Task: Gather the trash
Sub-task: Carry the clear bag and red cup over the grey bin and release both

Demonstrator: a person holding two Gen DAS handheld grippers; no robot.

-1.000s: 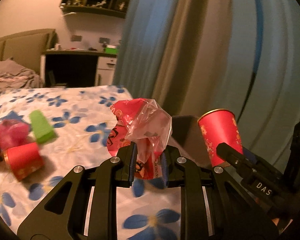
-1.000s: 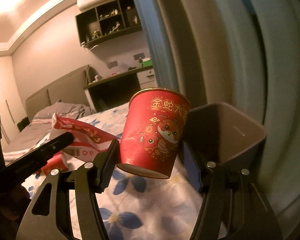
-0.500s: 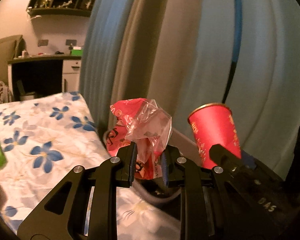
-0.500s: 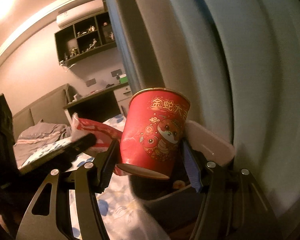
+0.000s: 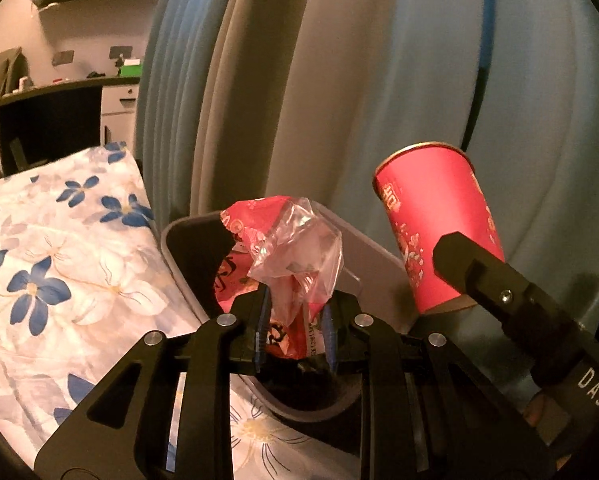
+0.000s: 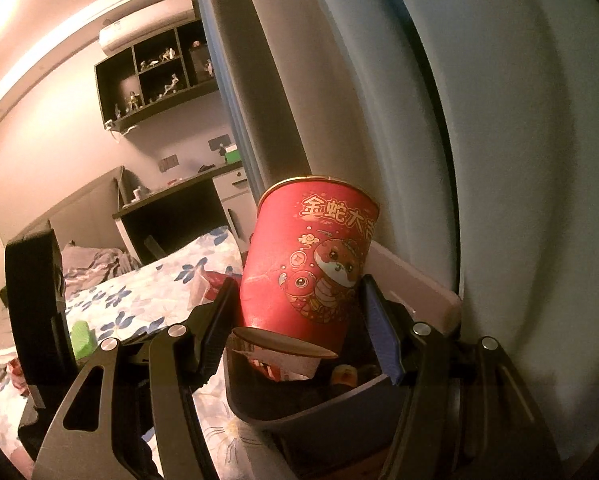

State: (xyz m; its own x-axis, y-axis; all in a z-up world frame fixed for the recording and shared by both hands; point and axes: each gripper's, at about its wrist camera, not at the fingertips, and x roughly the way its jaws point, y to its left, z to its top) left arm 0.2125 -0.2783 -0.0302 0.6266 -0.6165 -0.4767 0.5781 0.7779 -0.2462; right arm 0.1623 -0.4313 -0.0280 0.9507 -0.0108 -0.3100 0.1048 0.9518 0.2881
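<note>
My left gripper (image 5: 295, 330) is shut on a crumpled red and clear plastic wrapper (image 5: 287, 256), held over the mouth of a dark grey bin (image 5: 187, 240) beside the bed. To its right, my right gripper (image 6: 299, 320) is shut on an upright red paper cup (image 6: 307, 264) with a cartoon print, also above the bin (image 6: 319, 412). In the left wrist view the cup (image 5: 435, 224) shows with one right finger (image 5: 499, 280) across it. Some trash lies inside the bin.
The bed with a blue-flower sheet (image 5: 59, 272) lies to the left of the bin. A green block (image 6: 81, 336) and red scraps rest on it. Grey-blue curtains (image 5: 379, 80) hang close behind the bin. A desk (image 6: 171, 208) and wall shelves (image 6: 159, 72) stand farther back.
Both grippers have swung right, from above the bed to above the bin, the left one more and slightly lower. Each still holds its item. The bin has come into full view.
</note>
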